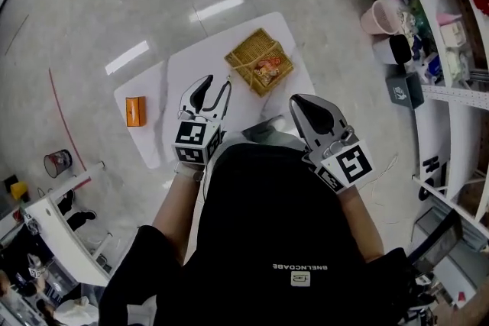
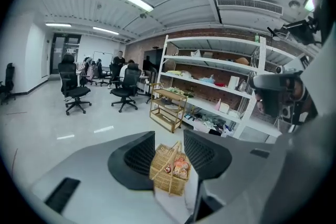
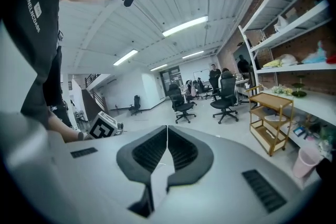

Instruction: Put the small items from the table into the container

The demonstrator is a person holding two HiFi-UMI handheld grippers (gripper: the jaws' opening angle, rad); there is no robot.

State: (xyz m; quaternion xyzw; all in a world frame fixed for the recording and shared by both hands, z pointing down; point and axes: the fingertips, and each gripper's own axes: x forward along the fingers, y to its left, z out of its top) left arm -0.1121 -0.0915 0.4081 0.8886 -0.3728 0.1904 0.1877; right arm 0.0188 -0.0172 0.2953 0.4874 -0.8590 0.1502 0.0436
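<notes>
Glossy pale flooring filled most of the head view, and at its centre stood a white bench (image 1: 191, 61) carrying a square woven wicker basket (image 1: 260, 62) toward the upper right and a small orange rectangular box (image 1: 135, 111) near its left edge. Small reddish items lay inside the basket; what they were could not be made out. The left gripper (image 1: 218, 83) hung over the middle of the bench, its fingers (image 2: 137, 157) moderately apart with nothing between the pads. In the left gripper view the basket showed framed in the gap, but it lay beyond the tips, untouched. The right gripper (image 1: 295, 100) sat at the lower right near the person's body, its fingers (image 3: 149, 150) closed tip to tip on nothing. The orange box appeared to be the one loose item left. It lay well to the left of the left gripper's fingers and outside the left gripper view, since those fingers pointed at the basket. To pick it up well, the left gripper would probably need to swing toward the left of the frame, line its gap across the box's narrow sides, descend until the pads straddled it, and only then squeeze. A skewed approach risked nudging the box off the bench edge.
</notes>
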